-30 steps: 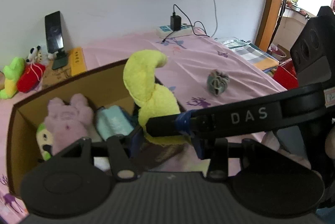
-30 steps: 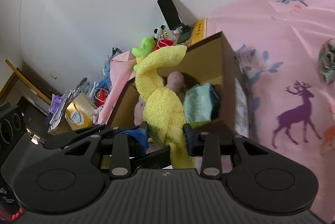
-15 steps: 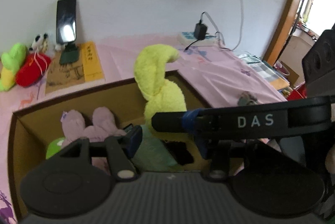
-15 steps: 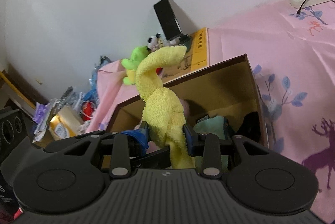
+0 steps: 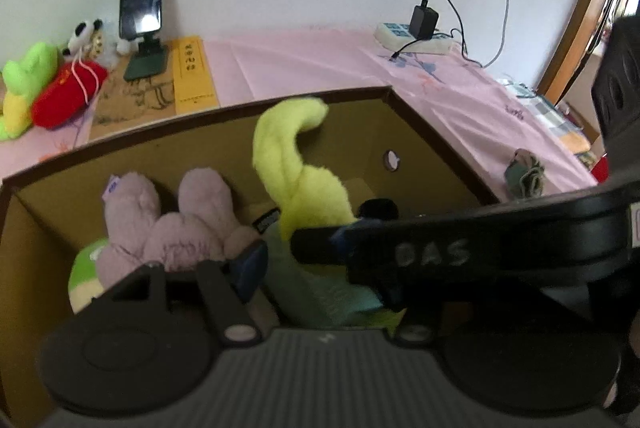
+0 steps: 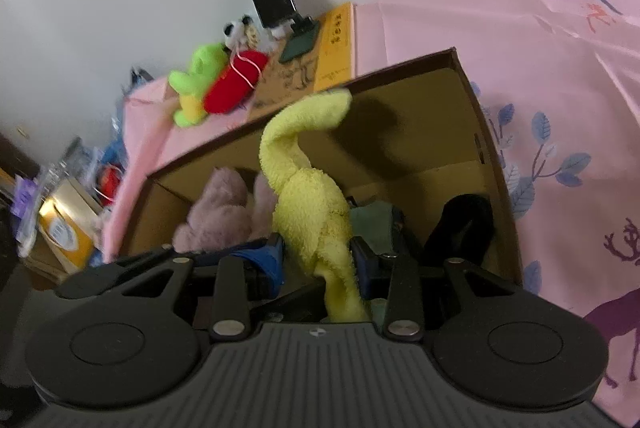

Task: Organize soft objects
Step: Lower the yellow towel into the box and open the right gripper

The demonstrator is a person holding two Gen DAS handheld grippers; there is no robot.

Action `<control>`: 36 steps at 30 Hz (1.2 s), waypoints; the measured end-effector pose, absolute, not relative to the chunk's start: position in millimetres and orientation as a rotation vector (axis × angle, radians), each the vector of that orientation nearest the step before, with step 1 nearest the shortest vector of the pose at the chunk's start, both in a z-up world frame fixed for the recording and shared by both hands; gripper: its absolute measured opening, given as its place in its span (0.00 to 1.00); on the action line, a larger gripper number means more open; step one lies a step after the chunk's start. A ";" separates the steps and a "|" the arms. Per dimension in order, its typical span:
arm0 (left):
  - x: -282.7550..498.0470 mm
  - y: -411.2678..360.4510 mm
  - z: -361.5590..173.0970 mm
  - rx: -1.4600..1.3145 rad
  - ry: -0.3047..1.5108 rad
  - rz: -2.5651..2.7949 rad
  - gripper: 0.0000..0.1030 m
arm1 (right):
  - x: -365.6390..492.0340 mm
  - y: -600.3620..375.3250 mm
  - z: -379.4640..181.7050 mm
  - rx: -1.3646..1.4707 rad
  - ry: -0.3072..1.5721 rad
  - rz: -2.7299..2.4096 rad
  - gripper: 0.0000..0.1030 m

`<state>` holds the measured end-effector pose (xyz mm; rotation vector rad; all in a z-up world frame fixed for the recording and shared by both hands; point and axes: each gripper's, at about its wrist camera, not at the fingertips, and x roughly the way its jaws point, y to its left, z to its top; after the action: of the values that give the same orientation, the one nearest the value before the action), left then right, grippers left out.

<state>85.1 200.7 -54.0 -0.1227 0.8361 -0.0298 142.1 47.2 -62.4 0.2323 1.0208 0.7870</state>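
Lowered since a second ago, the yellow plush toy (image 6: 310, 203) now hangs with most of its body inside the cardboard box (image 6: 424, 63), where earlier it rose well above the rim. Both hand-held tongs have come forward over the open box. The right tongs (image 6: 318, 256) grasp the toy's lower body, their jaws easing apart with the plush between them and both pads on its sides. The left tongs (image 5: 312, 264) are released and widening; the right tool's dark arm crosses in front of them, and the toy stands just ahead of their gap, with no visible pinch. The toy's curled tip (image 5: 308, 111) reaches up about level with the box's far wall. Ahead and left of the tongs, inside the box, lie a pale purple plush (image 5: 172, 220) and a green ball-like toy (image 5: 86, 276); a mint-green soft item (image 5: 320, 288) lies directly under the left tongs. A black soft object (image 6: 460, 224) sits right of the right tongs. Beyond the box, on the pink-sheeted bed (image 5: 304, 59), stand a phone on a stand (image 5: 142, 3), a green and red plush pair (image 5: 44, 83) and a power strip (image 5: 416, 39).
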 end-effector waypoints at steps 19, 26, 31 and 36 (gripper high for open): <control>87.3 204.6 -61.9 -0.140 0.852 0.001 0.60 | 139.5 51.6 -66.3 0.210 1.009 0.767 0.21; 84.4 204.0 -56.8 -0.146 0.860 0.038 0.60 | 130.5 36.2 -53.8 0.245 0.967 0.748 0.20; 70.9 197.2 -44.2 -0.149 0.848 0.065 0.61 | 120.2 22.9 -44.9 0.251 0.921 0.744 0.19; 48.7 185.4 -28.6 -0.114 0.823 0.104 0.62 | 112.9 7.7 -39.0 0.306 0.914 0.741 0.20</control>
<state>48.7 185.4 -28.6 -0.1138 0.8230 0.1041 112.9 7.7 -39.0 0.3061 0.9139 0.7408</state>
